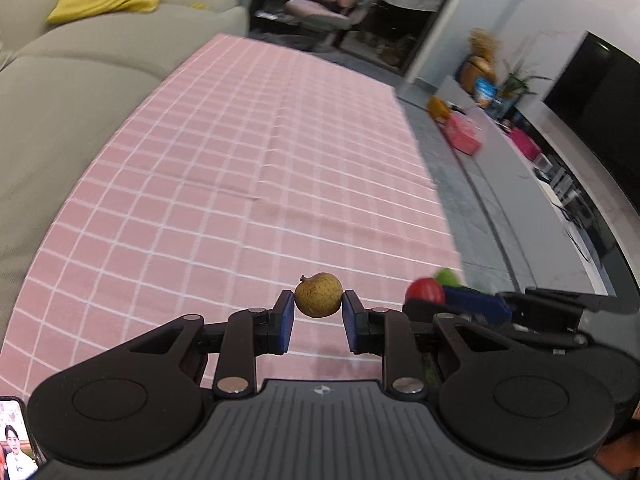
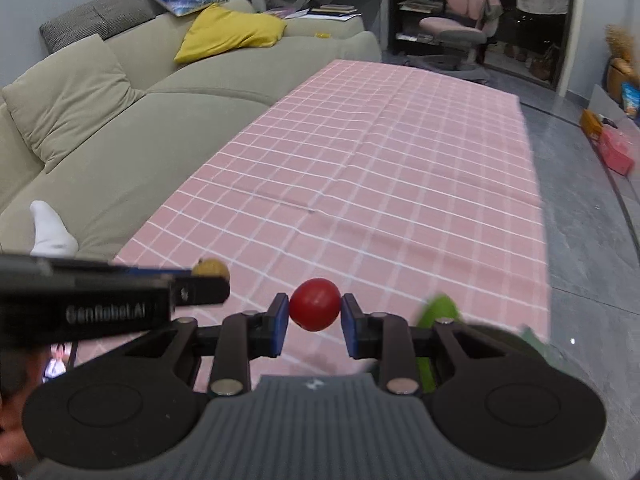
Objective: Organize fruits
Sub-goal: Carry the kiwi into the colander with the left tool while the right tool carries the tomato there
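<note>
Two fruits held: one in each of my tongs, both lifted clear above the counter.
Left tongs (image 1: 318, 303): closed on a small yellow-brown speckled fruit (image 1: 318, 294); the blue pads (image 1: 286, 322) press its two sides, and its stem end points up and to the left.
Right tongs (image 2: 314, 307): closed on a round red fruit (image 2: 315, 304), pinched at its sides between the blue pads.
How they stand: side by side and near each other. From the left wrist I see the red fruit just beside my right tongs' blue pad at the right edge; from the right wrist I see the speckled fruit at the tip of my left tongs, on the left.
Green item (image 2: 438, 314): a blurred green shape sits low, right of my right tongs, partly hidden by them; I cannot tell what it is.
Phone (image 1: 16, 440): a lit screen shows at the lower left corner of the left wrist view.
Counter (image 2: 380, 168): covered with a pink cloth with a white grid, creased across the middle, stretching away ahead of both tongs.
Sofa (image 2: 120, 128): beige, along the left of the counter, with a yellow cushion (image 2: 230, 32) farther back.
Far end: a pink office chair (image 2: 460, 20) stands beyond the counter, in front of dark shelves.
</note>
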Demonstrator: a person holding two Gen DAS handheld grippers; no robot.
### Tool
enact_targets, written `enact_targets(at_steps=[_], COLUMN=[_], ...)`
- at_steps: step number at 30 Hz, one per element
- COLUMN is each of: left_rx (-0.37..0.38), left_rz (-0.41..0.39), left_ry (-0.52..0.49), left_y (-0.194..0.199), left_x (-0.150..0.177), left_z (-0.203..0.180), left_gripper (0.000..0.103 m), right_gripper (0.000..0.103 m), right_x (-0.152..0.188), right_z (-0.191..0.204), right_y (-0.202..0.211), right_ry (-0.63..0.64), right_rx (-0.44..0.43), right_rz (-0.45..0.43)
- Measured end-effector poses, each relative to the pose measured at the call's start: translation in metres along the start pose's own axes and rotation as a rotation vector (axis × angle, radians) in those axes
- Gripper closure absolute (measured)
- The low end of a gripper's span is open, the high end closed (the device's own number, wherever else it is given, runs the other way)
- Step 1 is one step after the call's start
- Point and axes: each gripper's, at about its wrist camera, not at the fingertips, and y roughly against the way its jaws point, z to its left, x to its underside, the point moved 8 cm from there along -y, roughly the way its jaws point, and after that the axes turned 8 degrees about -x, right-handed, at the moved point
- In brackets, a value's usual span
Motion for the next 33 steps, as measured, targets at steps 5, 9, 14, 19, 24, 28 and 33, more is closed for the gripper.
enact_targets(at_steps=[5,9,14,19,24,28,33], left_rx=[0.049,0.101,0.145,0.158,0.166,0.159,0.159], left_rz=[0.002,0.032,0.088,0.154,0.215,0.252,0.285], left_ry=[-0.09,-0.154,-0.22,-0.299,-0.328,-0.329,-0.349], left_y=[0.013,0.014,0.004,-0.013,-0.033,-0.046,-0.057], left_x=[0.01,0.023,0.041,0.063,0.079,0.087,0.092], left_z=[-0.042,-0.077,-0.112,-0.141,-0.149,-0.151,-0.156], left_gripper=[0.075,0.075,0.075,0.075,0.075,0.075,0.075], right_gripper=[0.079,0.078,0.078,0.078,0.079,0.078,0.078], right_x=[0.029,0.051,0.073,0.091,0.107,0.115,0.122], right_z=[-0.022,-0.043,-0.072,-0.092,-0.105,-0.114,-0.118], right_y=[0.045,0.068,0.083,0.084,0.075,0.064,0.05], right_ry=[-0.019,-0.038,-0.068,-0.062,-0.056,-0.056,-0.045], right_rx=[0.047,0.088,0.133,0.174,0.182,0.176,0.147], right_rz=[-0.013,-0.013,-0.004,0.02,0.055,0.08,0.108])
